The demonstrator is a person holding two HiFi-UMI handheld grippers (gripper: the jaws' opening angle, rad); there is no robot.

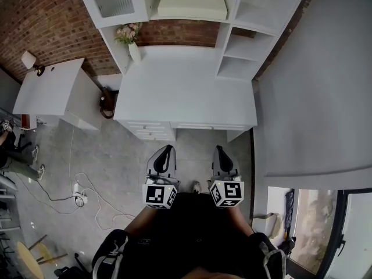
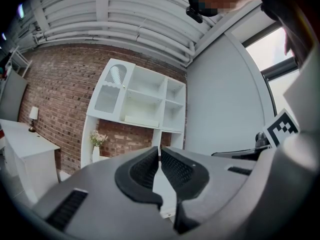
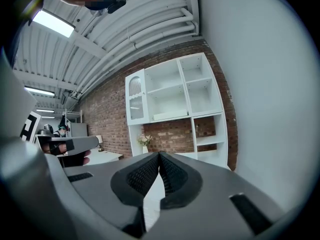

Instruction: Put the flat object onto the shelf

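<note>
A flat cream object (image 1: pixel 192 4) lies on the wide middle shelf of the white shelf unit (image 1: pixel 235 45) against the brick wall. The same flat object (image 2: pixel 141 119) rests on that shelf in the left gripper view and, as a pale slab (image 3: pixel 170 115), in the right gripper view. My left gripper (image 1: pixel 168 149) and right gripper (image 1: pixel 220 149) are held side by side close to my body, over the floor in front of the unit. Both are shut with nothing between the jaws, their tips meeting in the left gripper (image 2: pixel 160 149) and right gripper (image 3: pixel 159 154) views.
The unit's white desk top (image 1: pixel 186 86) carries a vase of flowers (image 1: pixel 131 39) at its left. A white side table (image 1: pixel 55 89) with a lamp (image 1: pixel 29 60) stands further left. Cables (image 1: pixel 81 196) trail on the grey floor. A grey wall (image 1: pixel 314 86) closes the right side.
</note>
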